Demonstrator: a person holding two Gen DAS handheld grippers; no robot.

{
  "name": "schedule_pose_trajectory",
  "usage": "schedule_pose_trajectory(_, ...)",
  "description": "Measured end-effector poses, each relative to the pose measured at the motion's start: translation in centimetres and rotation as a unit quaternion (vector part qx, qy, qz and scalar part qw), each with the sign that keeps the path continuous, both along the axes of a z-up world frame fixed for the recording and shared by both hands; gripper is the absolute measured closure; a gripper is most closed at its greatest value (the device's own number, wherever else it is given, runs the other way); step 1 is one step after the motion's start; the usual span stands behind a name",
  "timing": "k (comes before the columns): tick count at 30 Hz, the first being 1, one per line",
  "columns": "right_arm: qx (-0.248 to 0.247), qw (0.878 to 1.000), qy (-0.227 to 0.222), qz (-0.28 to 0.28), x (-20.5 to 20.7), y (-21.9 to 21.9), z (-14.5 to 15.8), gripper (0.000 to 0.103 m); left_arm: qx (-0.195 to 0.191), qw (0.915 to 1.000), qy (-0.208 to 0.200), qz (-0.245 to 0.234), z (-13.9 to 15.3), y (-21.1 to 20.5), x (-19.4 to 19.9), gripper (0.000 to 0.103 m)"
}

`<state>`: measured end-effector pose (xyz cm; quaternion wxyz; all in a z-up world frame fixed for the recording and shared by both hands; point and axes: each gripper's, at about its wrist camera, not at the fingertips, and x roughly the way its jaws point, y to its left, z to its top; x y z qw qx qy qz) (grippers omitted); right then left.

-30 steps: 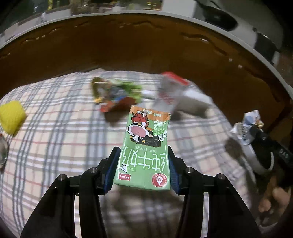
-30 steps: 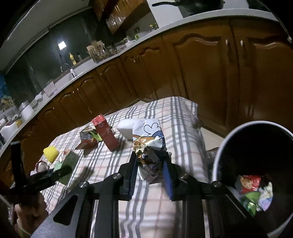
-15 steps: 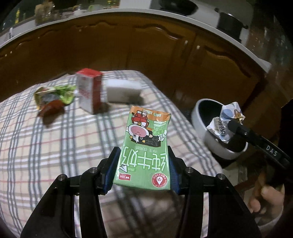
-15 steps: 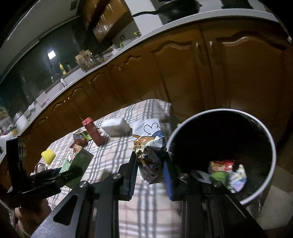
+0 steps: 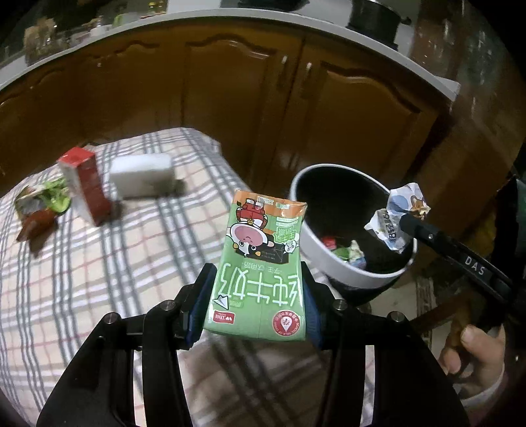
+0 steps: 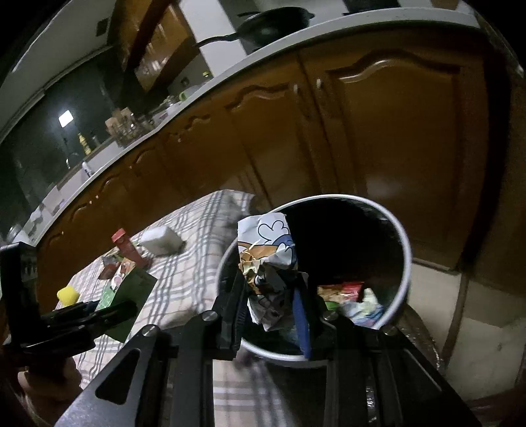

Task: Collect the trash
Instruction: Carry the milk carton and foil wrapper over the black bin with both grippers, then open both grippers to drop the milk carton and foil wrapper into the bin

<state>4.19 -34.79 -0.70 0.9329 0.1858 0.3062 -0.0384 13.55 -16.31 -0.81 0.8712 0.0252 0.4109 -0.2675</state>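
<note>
Trash is gripped by both jaws. A green milk carton [image 5: 259, 272] is clamped in the left gripper [image 5: 258, 305], long axis pointing toward 12 o'clock. A crumpled wrapper [image 6: 268, 272] is pinched in the right gripper [image 6: 271, 315] over the bin [image 6: 406, 262].

I see a dim kitchen w/ brown wood cabinets [image 6: 378, 141] along the back, arched panel doors, under a pale countertop [image 5: 197, 24]. Black pan [image 6: 273, 23] sits up top. Dark window [image 6: 42, 147] at left w/ one bright light reflected. Desk in checked cloth [image 5: 82, 279] up front; pale tile floor [image 6: 476, 328] at right.
</note>
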Motion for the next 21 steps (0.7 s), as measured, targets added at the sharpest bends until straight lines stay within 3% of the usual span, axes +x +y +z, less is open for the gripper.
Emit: schedule_pose_trajectory(21,0.005,1.0,0.006,-0.029,-0.1,-3.6,-0.2,0.076,0.024,0.9974,0.004,-0.068,0.9,-8.8,1.6,0.055)
